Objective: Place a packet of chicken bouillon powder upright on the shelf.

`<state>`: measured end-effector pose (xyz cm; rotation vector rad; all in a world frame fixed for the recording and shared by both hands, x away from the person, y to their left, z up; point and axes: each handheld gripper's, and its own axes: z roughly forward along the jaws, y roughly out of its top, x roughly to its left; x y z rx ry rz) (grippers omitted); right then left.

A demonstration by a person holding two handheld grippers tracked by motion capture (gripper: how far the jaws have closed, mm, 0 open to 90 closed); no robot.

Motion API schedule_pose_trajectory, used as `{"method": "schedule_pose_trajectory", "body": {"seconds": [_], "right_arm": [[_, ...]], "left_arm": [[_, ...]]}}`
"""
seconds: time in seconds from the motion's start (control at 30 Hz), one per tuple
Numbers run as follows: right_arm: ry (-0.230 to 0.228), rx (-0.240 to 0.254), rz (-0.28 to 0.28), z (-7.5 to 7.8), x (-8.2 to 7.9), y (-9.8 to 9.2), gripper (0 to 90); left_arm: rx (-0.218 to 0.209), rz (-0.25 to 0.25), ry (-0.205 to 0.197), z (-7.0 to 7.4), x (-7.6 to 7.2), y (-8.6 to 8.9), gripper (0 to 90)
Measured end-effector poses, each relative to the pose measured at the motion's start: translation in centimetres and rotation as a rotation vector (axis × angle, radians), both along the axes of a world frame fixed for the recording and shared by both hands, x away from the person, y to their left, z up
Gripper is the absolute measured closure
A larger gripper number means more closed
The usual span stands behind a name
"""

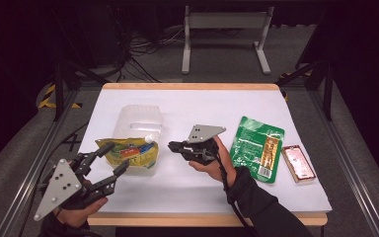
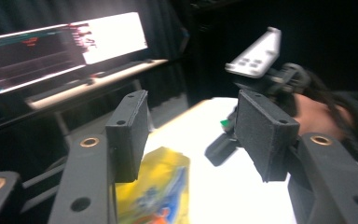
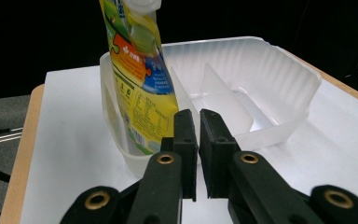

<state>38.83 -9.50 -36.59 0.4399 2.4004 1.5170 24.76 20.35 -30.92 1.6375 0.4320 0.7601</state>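
Yellow pouch in the divided tray, both grippers clear of it

The yellow spouted pouch [image 1: 128, 153] stood in the near compartment of the clear divided tray [image 1: 139, 118], left of centre in the high view. The left gripper [image 1: 112, 159] hung half open and empty beside it; the right gripper [image 1: 173, 146] was closed on nothing. Fetching the green packet [image 1: 256, 148] next would likely call for opening the right jaws first.

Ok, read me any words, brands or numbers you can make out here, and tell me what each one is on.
No text can be read.
Yellow pouch: small print and a coloured logo, too small to read.
Green packet: label print and barcode, too small.
Brown packet: print blurred.
Monitor: lines on screen, blurred.
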Motion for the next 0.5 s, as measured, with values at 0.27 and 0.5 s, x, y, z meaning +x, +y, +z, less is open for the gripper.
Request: {"method": "schedule_pose_trajectory", "body": {"seconds": [0.27, 0.5], "right_arm": [[0.011, 0.0, -0.025, -0.6, -0.3, -1.5, 86.5], [0.001, -0.016, -0.048, -1.2, -0.8, -3.1, 86.2]], "left_arm": [[0.161, -0.143, 0.137, -4.0, 0.3, -4.1, 50.5], [0.279, -0.21, 0.227, -7.3, 1.6, -6.2, 51.5]]}}
